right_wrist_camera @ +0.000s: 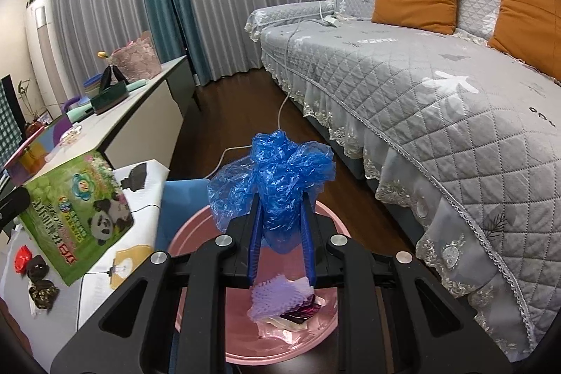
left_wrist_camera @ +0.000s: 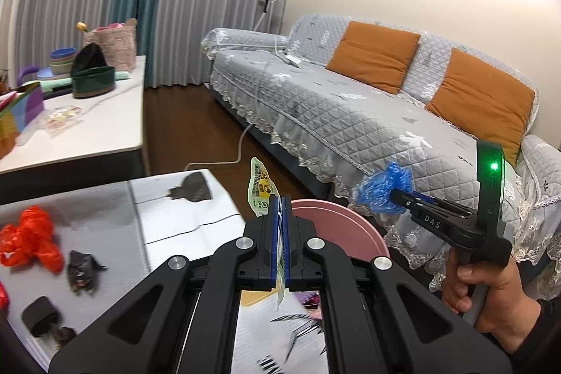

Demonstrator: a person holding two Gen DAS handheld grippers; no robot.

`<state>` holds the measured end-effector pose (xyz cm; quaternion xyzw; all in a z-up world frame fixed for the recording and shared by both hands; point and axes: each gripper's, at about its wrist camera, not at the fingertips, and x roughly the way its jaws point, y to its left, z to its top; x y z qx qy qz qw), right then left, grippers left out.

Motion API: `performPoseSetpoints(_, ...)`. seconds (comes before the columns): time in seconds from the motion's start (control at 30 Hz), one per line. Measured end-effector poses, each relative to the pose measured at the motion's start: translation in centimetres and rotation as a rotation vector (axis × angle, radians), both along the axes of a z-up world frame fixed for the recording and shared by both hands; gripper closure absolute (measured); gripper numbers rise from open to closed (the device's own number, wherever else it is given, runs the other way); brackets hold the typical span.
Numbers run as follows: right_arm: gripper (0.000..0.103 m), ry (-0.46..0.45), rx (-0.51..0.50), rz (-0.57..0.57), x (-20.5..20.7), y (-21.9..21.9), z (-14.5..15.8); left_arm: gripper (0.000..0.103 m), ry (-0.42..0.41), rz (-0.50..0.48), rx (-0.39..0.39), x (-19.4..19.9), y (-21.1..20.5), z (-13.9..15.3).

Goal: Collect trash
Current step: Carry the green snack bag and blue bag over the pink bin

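My left gripper (left_wrist_camera: 279,198) is shut on a flat green wrapper (left_wrist_camera: 261,188), held edge-on above the table edge beside the pink bin (left_wrist_camera: 347,233). The same green panda wrapper (right_wrist_camera: 77,216) shows in the right wrist view, at left. My right gripper (right_wrist_camera: 280,198) is shut on a crumpled blue plastic bag (right_wrist_camera: 280,177) and holds it over the pink bin (right_wrist_camera: 196,233), which holds a purple foam net (right_wrist_camera: 277,298) and other scraps. The right gripper (left_wrist_camera: 394,193) with the blue bag (left_wrist_camera: 384,186) also shows in the left wrist view.
On the white table (left_wrist_camera: 175,219) lie a red plastic bag (left_wrist_camera: 29,240), dark wrappers (left_wrist_camera: 80,272) and a black piece (left_wrist_camera: 38,316). A grey sofa (left_wrist_camera: 350,107) with orange cushions stands to the right. A side table (left_wrist_camera: 87,135) with bowls and a basket stands behind.
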<state>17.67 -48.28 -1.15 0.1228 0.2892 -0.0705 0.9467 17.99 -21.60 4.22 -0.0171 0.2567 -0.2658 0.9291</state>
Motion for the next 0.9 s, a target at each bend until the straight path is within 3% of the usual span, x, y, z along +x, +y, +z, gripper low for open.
performPoseSetpoints(0.37,0.082,0.027,-0.009,-0.020,0.8,-0.9,-1.1,0.101,0.037,-0.052,0.003,2.1,-4.0,-2.1)
performPoseSetpoints(0.9,0.082,0.039,-0.013,-0.034,1.5,-1.5,-1.8,0.101,0.071,-0.078,0.033,4.3,-6.2,-3.8)
